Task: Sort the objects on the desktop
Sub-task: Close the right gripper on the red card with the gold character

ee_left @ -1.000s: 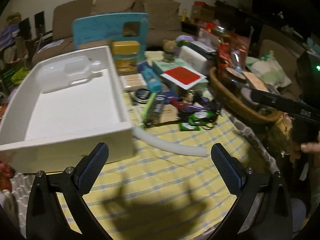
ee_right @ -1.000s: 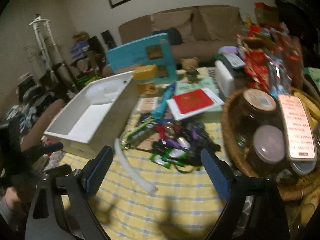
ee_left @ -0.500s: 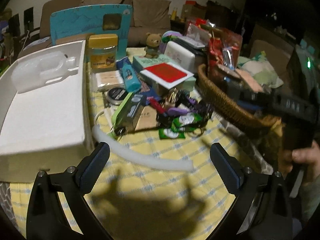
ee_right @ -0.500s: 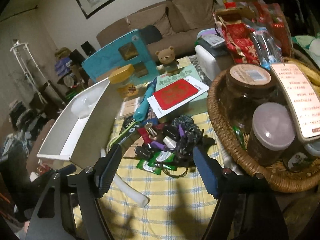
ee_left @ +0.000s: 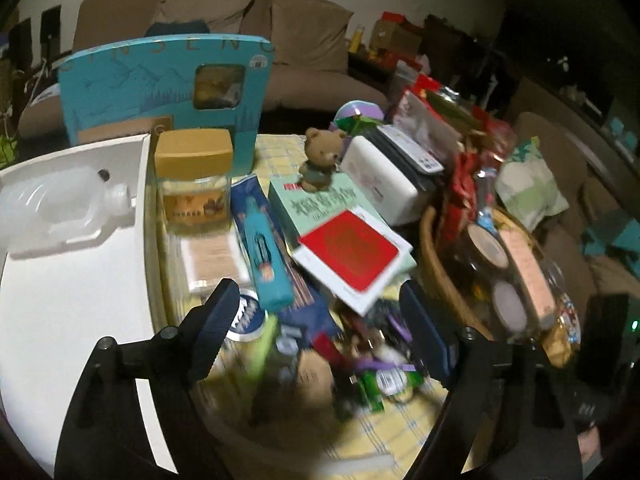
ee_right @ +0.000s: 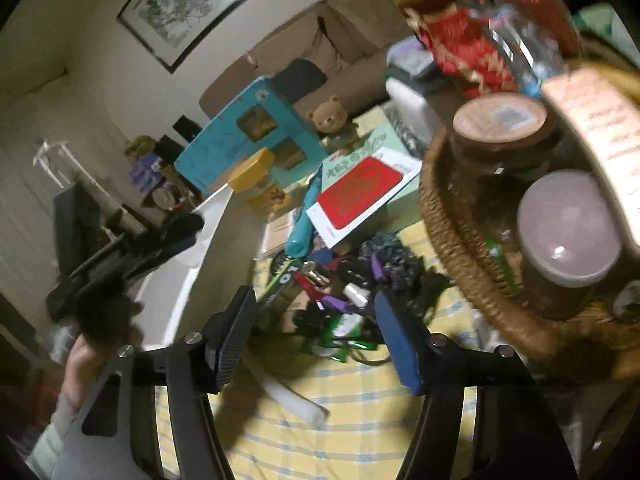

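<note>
Clutter pile (ee_right: 340, 292) sits on yellow checked cloth (ee_right: 360, 400) between white tray (ee_left: 72, 292) and wicker basket (ee_right: 460, 248). Left gripper (ee_left: 320, 332) and right gripper (ee_right: 316, 324) both hover over it, fingers apart, nothing held.

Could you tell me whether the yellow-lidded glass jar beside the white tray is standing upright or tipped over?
Upright. The yellow-lidded glass jar stands on its base with its lid on top and its label facing level, right beside the wall of the white tray.

You are facing a long brown fabric sofa (ee_left: 224, 20) sitting against a pale cream wall (ee_right: 80, 40), where a black-framed landscape painting (ee_right: 192, 8) is hanging and catching a lamp's glare; a white metal rack (ee_right: 56, 160) is standing at left.
</note>
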Demonstrator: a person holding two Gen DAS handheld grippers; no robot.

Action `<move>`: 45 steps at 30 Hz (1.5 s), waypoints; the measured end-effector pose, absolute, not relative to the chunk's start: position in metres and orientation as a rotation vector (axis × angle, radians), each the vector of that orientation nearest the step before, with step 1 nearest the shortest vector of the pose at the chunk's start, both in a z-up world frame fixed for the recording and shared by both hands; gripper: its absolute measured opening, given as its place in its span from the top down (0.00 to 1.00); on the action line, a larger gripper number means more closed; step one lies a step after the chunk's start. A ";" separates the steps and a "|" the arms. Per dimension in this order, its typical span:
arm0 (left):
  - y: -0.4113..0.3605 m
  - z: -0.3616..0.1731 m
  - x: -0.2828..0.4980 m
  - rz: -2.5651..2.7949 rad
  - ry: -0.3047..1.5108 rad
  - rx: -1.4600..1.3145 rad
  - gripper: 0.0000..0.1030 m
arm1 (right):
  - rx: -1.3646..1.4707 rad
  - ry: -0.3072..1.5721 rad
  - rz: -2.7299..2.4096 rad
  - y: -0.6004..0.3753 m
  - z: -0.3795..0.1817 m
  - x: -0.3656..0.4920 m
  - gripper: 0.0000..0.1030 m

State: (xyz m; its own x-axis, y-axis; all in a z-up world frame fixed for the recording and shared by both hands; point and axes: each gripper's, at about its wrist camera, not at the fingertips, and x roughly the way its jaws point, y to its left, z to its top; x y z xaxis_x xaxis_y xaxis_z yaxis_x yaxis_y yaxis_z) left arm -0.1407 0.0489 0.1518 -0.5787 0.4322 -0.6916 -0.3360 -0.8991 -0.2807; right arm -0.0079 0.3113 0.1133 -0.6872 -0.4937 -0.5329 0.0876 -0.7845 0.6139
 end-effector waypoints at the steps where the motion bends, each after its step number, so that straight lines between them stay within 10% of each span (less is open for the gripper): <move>1: 0.051 0.152 -0.153 2.458 -0.153 -1.137 0.27 | 1.034 -0.848 -2.466 0.312 0.111 -0.015 0.37; 7: 0.066 0.138 -0.209 2.381 -0.152 -1.241 0.47 | 1.037 -1.060 -2.444 0.312 0.110 -0.070 0.37; 23: 0.131 0.070 -0.272 2.277 0.109 -1.400 0.45 | 1.213 -0.979 -2.534 0.289 0.070 -0.121 0.42; 33: 0.136 0.053 -0.264 2.198 0.082 -1.431 0.61 | 1.183 -0.934 -2.596 0.289 0.059 -0.128 0.80; 45: 0.086 0.075 -0.216 2.098 -0.191 -1.453 0.66 | 1.092 -0.838 -2.574 0.287 0.092 -0.109 0.86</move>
State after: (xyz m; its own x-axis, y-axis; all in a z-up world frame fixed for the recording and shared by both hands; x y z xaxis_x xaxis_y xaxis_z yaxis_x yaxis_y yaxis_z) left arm -0.2164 0.0863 0.0746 -0.2437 0.5286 -0.8131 -0.3733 -0.8250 -0.4244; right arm -0.1095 0.2874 0.0924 -0.6988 -0.4072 -0.5880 -0.0172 -0.8123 0.5830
